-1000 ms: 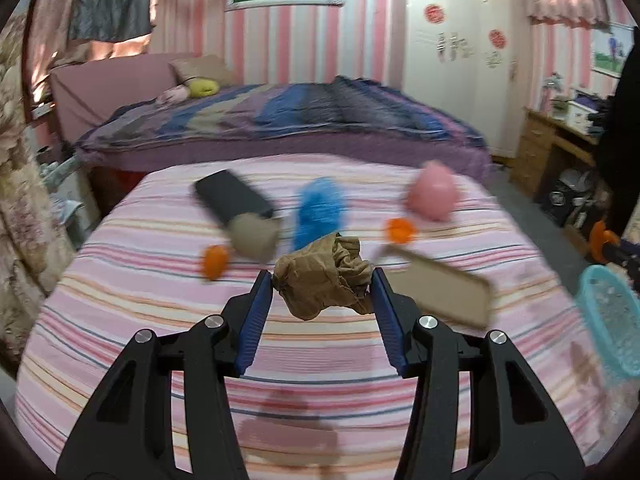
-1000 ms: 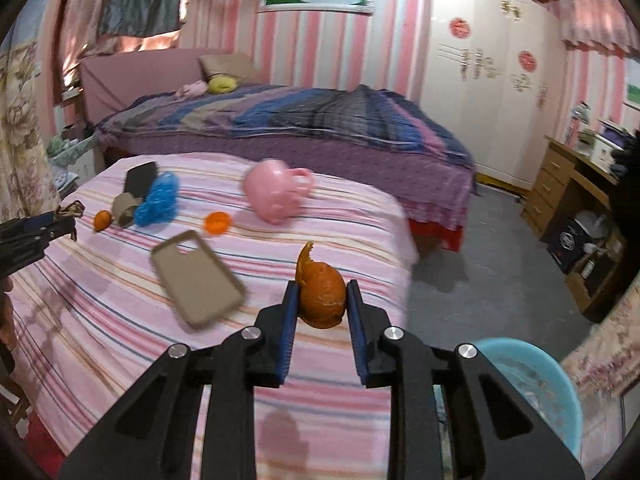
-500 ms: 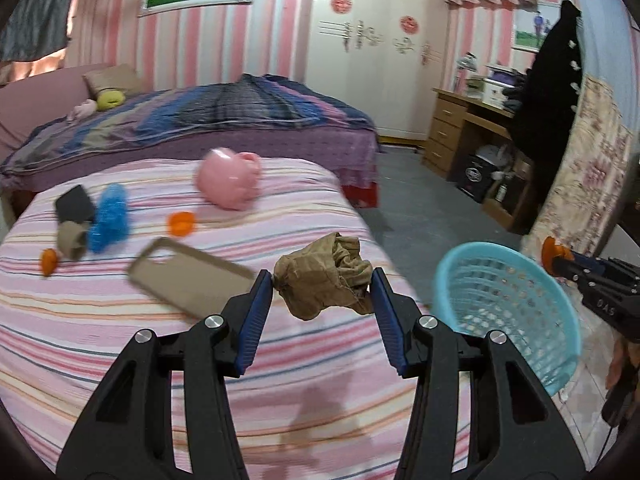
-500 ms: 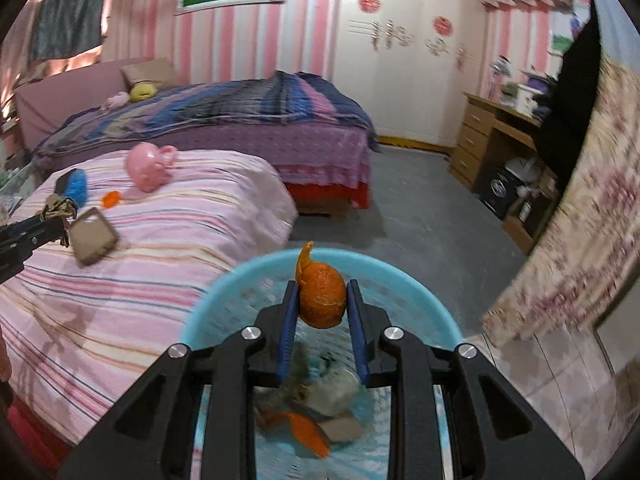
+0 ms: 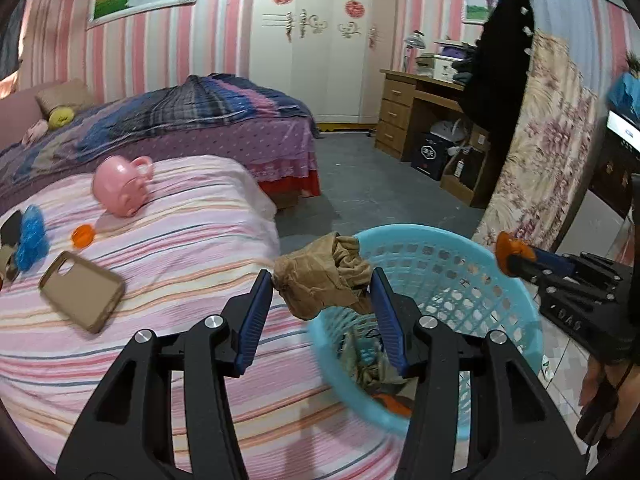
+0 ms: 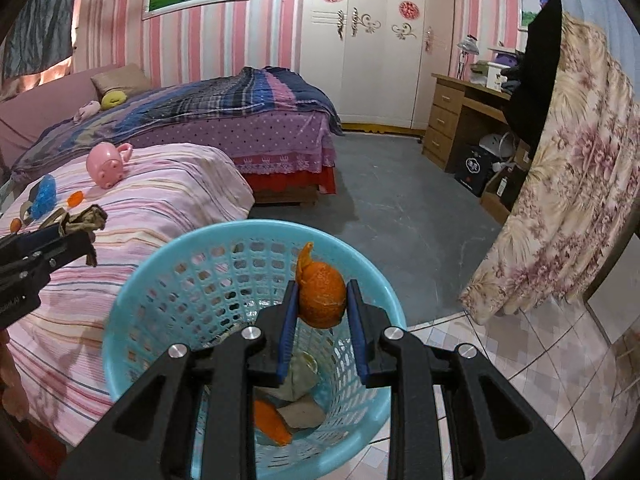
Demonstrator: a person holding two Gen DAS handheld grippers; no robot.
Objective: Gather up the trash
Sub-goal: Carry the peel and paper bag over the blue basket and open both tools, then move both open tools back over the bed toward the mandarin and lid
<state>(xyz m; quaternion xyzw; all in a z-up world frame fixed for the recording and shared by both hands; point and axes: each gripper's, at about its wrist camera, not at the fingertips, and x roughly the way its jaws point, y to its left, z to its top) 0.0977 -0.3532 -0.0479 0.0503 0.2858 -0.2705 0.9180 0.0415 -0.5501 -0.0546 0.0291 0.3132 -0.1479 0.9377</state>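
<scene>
The right gripper point(image 6: 322, 310) clamped an orange peel point(image 6: 322, 300), tip upward, above the blue basket point(image 6: 160, 276); the left gripper point(image 5: 322, 286) pinched crumpled brown paper point(image 5: 324, 280).

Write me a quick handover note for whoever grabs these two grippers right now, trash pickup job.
Left gripper: shut on a crumpled brown paper wad, at the near rim of the blue basket, not yet dropped.
Right gripper: shut on an orange peel, over the basket's opening.
Done: some trash, including another peel piece, already lies in the basket.
Left: release both pieces into the basket. On the striped bed remain a small orange bit, a blue scrunchy item, a phone case and a pink cup; judge which count as trash.
</scene>
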